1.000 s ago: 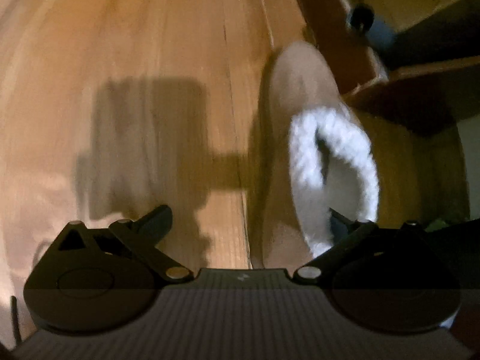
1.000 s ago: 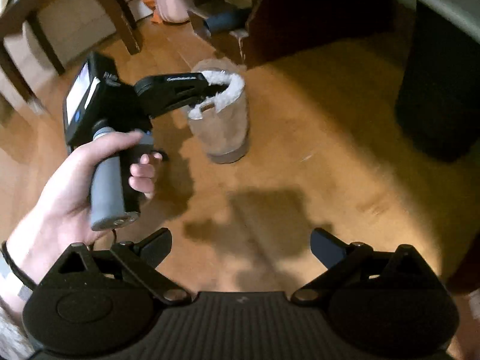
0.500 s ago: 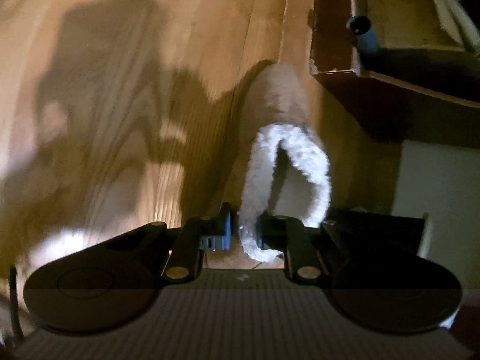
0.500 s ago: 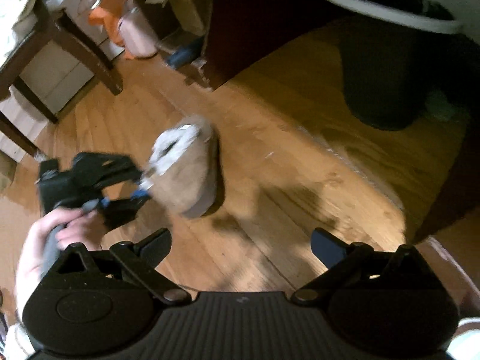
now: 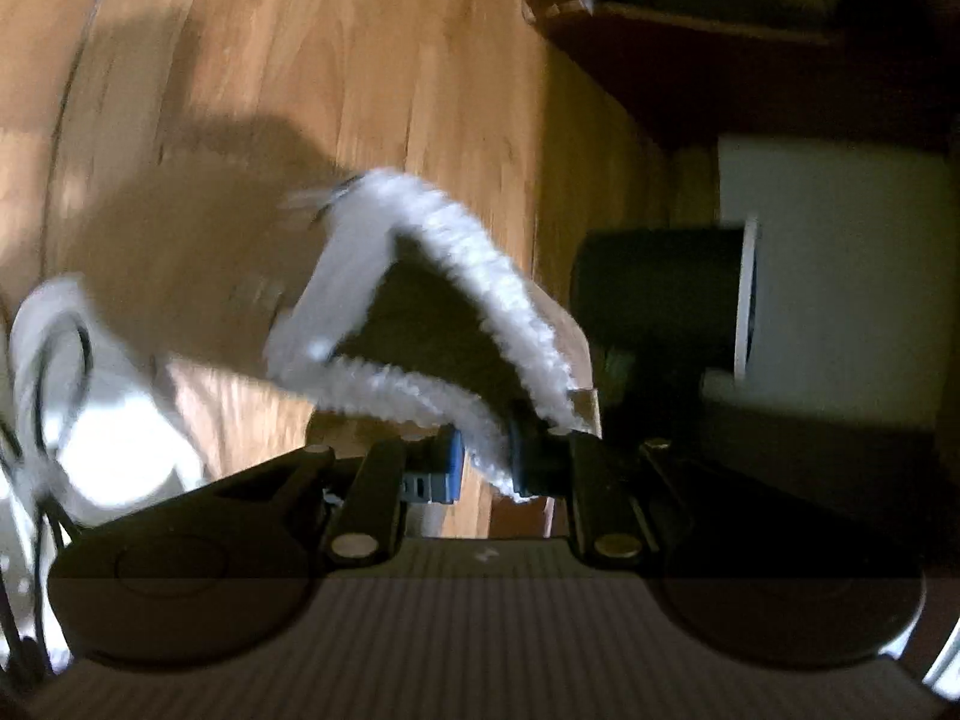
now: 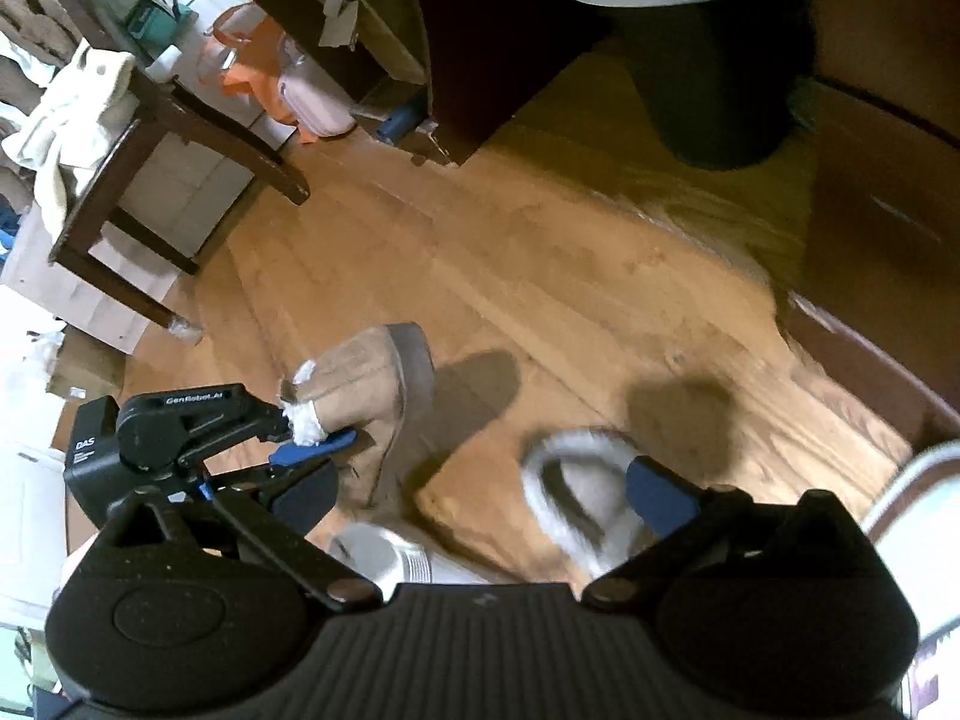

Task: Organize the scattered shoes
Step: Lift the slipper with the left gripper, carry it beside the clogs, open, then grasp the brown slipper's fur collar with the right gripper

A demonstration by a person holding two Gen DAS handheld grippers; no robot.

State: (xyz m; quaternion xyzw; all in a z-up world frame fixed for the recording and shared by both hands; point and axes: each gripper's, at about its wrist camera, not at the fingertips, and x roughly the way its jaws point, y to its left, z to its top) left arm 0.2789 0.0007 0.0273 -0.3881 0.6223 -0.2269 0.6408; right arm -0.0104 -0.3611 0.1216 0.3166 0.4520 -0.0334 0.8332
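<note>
A tan boot with white fleece lining (image 5: 420, 276) hangs tilted above the wooden floor, and my left gripper (image 5: 483, 462) is shut on its fleece collar. The right wrist view shows the same boot (image 6: 366, 384) off the floor, sole turned to the right, with the left gripper (image 6: 306, 438) pinching its collar and a hand behind it. A second fleece-lined boot (image 6: 576, 498) lies blurred on the floor below. My right gripper (image 6: 480, 492) hovers above it, open with nothing between its fingers; its right fingertip overlaps that boot in the picture.
A black bin with a pale rim (image 6: 696, 48) stands at the far right beside a dark wooden cabinet (image 6: 480, 30). A dark chair draped with cloth (image 6: 150, 180) is at the left. A white object (image 6: 384, 552) lies on the floor near my right gripper.
My left gripper closed on the boot's fleece collar, then lifted it off the floor and carried it. The right gripper swung round, still open, and the second boot came into its view.
</note>
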